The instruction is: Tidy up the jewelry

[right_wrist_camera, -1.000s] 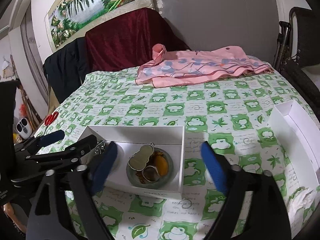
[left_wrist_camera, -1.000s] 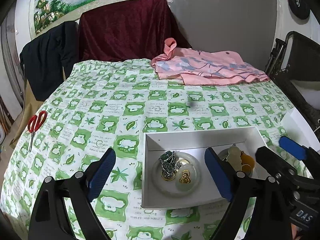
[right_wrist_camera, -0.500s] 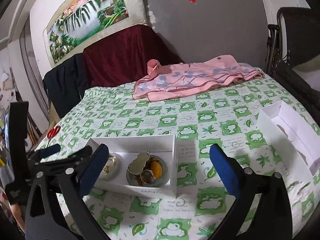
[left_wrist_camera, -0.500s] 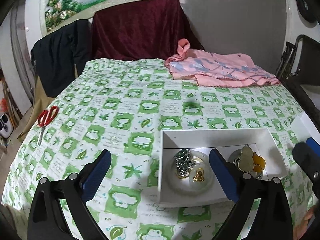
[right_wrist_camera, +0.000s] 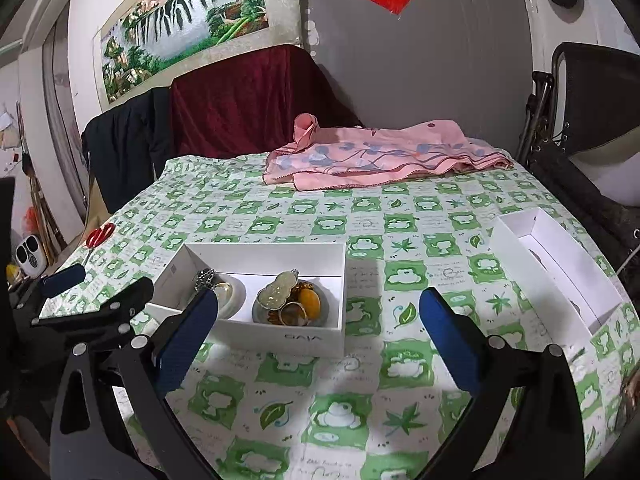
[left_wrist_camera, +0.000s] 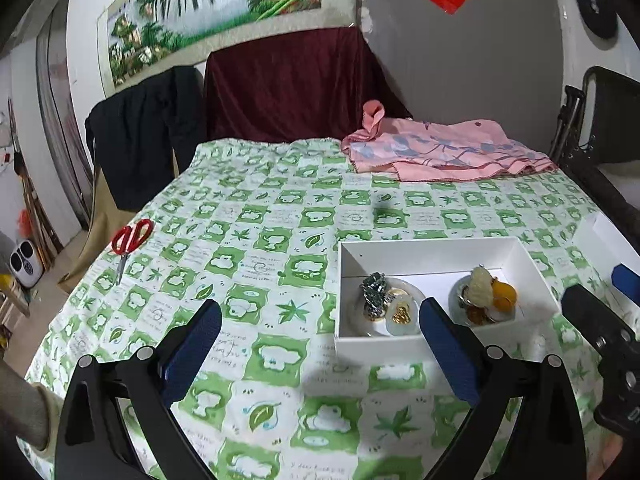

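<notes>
Holding both grippers wide, nothing between pads, left gripper (left_wrist_camera: 320, 344) & right gripper (right_wrist_camera: 318, 332) near edge of tablecloth (left_wrist_camera: 248, 240), our jewelry (right_wrist_camera: 288, 300) in white box (right_wrist_camera: 280, 338), center-left, scissors (left_wrist_camera: 130, 240) far left.

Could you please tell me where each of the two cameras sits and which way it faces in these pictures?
Left wrist: on the left gripper, angled down across the green-patterned tablecloth toward the white jewelry box; its open blue-padded fingers, a grey sleeve and the right gripper's finger show.
Right wrist: on the right gripper, facing the same box and an empty white lid; its open fingers and the left gripper show.
Shared: box, red scissors, pink cloth.
</notes>
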{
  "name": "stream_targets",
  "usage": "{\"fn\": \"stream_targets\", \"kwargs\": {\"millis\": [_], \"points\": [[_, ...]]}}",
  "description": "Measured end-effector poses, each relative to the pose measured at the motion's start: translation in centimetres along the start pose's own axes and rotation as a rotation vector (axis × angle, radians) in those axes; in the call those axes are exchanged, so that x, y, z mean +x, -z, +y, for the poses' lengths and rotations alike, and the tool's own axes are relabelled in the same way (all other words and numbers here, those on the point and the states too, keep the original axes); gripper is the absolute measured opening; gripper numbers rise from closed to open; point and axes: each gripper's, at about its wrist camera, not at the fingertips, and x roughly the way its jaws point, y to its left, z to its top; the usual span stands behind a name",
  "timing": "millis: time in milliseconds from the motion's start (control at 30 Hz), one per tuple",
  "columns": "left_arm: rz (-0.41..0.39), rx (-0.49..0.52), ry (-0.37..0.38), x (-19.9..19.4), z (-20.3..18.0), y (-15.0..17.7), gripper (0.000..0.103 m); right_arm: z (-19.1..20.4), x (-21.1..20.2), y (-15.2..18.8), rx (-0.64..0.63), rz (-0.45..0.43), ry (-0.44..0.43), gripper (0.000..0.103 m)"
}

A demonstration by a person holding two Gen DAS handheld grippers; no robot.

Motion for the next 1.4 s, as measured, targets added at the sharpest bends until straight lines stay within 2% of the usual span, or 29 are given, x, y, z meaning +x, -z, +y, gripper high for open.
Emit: {"fn": "stream_targets", "kwargs": {"millis": [167, 367, 667, 1033, 1400], "points": [[-0.024, 0.005, -0.003, -2.0, -0.1, 1.0, 0.097, 0.4, -1.6, 0.4, 0.022, -0.004, 0.001, 0.096], [-0.011, 0.003, -0.001, -3.3, -0.3, 2.4, 0.097, 1.2, -3.4, 2.0, -0.002, 0.015, 0.000, 0.096], [-0.032, -0.002, -0.009, -7.0, 0.0, 3.2, 0.097, 1.3, -7.6, 2.7, -0.002, -0.012, -0.006, 0.096], [-0.155, 0.028, -0.031, -15.0, -0.2, 4.0, 0.097, 2.5, -15.3, 3.5, -0.014, -0.107, -0.024, 0.096], [-0.249, 0.031, -0.055, -21.4, 0.2, 5.3, 0.097, 3.5, -20.8, 4.4, -0.029, -0.170, -0.034, 0.096]]}}
